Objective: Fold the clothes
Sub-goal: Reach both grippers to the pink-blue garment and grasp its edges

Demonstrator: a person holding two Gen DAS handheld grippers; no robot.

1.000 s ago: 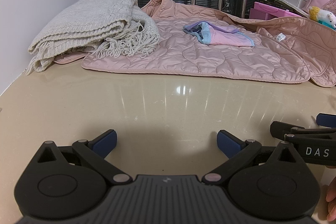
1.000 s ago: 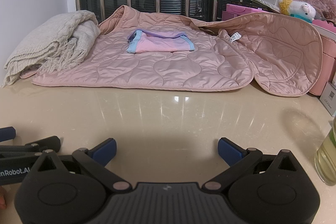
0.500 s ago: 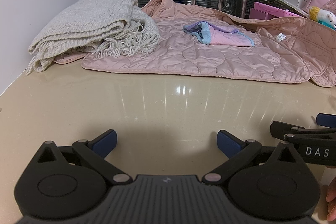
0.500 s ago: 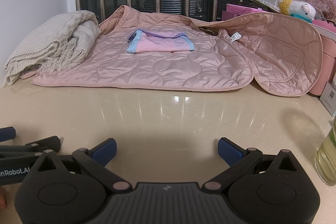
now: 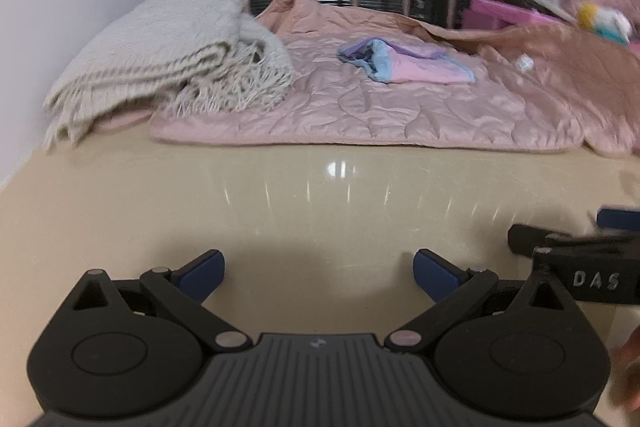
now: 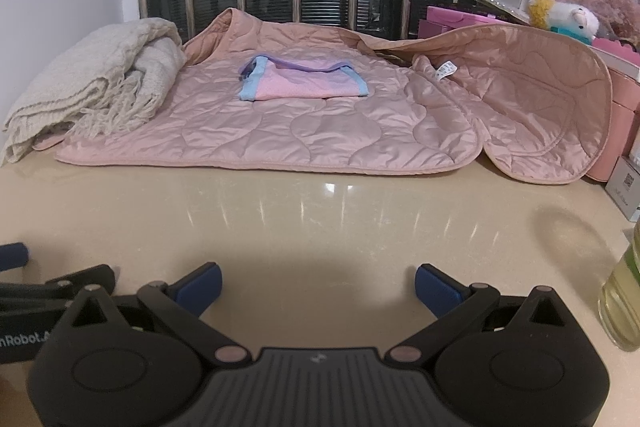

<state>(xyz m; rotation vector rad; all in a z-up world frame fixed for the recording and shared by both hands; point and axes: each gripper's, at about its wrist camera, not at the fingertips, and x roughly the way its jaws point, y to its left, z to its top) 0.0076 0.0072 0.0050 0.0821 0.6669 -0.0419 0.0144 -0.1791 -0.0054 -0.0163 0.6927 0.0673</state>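
Observation:
A small pink garment with blue and purple trim (image 5: 416, 65) (image 6: 300, 83) lies folded on a spread pink quilted blanket (image 5: 360, 107) (image 6: 280, 131) at the back of the beige counter. My left gripper (image 5: 318, 273) is open and empty, low over the bare counter well short of the blanket. My right gripper (image 6: 318, 285) is open and empty too, beside it on the right. The right gripper shows at the right edge of the left wrist view (image 5: 576, 247). The left gripper shows at the left edge of the right wrist view (image 6: 48, 291).
A folded cream knitted throw with fringe (image 5: 160, 63) (image 6: 88, 95) lies at the back left on the blanket's edge. Pink and white boxes and a plush toy (image 6: 564, 19) are stacked at the back right. A bottle of yellowish liquid (image 6: 624, 295) stands at the right edge. A barred window is behind.
The left wrist view has shifted slightly and is now motion-blurred, so the left gripper has begun to move. The right gripper and the clothes look unmoved.

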